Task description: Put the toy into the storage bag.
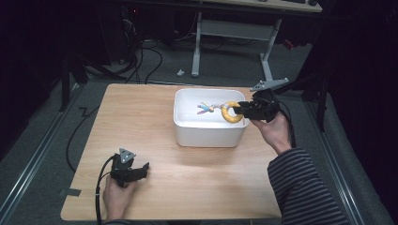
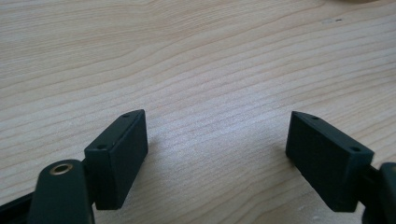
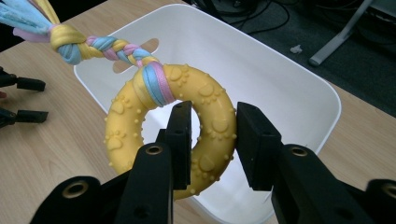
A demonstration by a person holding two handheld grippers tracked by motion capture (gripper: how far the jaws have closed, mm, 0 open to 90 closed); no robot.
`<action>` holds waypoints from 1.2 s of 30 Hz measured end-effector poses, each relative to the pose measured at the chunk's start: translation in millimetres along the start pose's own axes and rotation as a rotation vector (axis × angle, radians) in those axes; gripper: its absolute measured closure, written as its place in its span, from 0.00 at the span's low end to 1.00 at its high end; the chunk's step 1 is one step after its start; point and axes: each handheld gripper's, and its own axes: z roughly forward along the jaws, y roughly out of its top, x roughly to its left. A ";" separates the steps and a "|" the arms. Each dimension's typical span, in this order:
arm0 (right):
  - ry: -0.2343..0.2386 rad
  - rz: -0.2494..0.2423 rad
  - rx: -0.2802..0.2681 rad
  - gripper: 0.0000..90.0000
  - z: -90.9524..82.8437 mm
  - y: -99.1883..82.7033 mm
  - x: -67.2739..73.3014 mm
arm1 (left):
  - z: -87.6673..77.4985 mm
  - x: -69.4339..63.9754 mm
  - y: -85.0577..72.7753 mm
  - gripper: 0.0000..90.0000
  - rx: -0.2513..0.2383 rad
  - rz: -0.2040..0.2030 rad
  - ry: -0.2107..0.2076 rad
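Observation:
A yellow rubber ring toy (image 3: pixel 140 121) with a braided pastel rope (image 3: pixel 100 46) tied to it hangs over the white bin (image 3: pixel 280 79). My right gripper (image 3: pixel 212 140) is shut on the ring's right side, one jaw through its hole. From above, the ring (image 1: pixel 229 113) sits above the bin's right rim (image 1: pixel 244 125), the rope (image 1: pixel 207 108) trailing left over the inside, the right gripper (image 1: pixel 241 109) just right of it. My left gripper (image 1: pixel 146 166) rests low on the wooden table (image 1: pixel 141 122) at the front left, jaws wide apart, with only wood (image 2: pixel 215 135) between them.
The white bin stands at the table's middle back, with bare wood around it. Behind the table are a desk frame (image 1: pixel 234 37) and cables (image 1: pixel 150 61) on the grey floor. The left gripper's cable (image 1: pixel 98 187) runs off the front edge.

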 end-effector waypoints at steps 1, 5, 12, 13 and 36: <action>-0.001 0.005 0.004 0.76 1.9 0.6 -1.0 | 0.1 0.1 0.0 0.24 -0.001 0.000 0.002; -0.012 0.005 0.035 0.76 11.2 2.1 -1.3 | 0.3 0.5 0.1 0.24 -0.003 -0.002 0.003; -0.022 0.017 0.063 0.75 32.1 3.7 1.0 | 0.3 1.0 0.1 0.24 -0.003 -0.003 0.000; -0.022 0.021 0.062 0.75 34.5 4.0 1.3 | 0.3 1.0 0.1 0.24 -0.003 -0.003 0.000; -0.004 0.015 0.151 0.75 70.6 1.0 8.7 | 0.3 0.7 0.2 0.24 -0.002 -0.001 0.002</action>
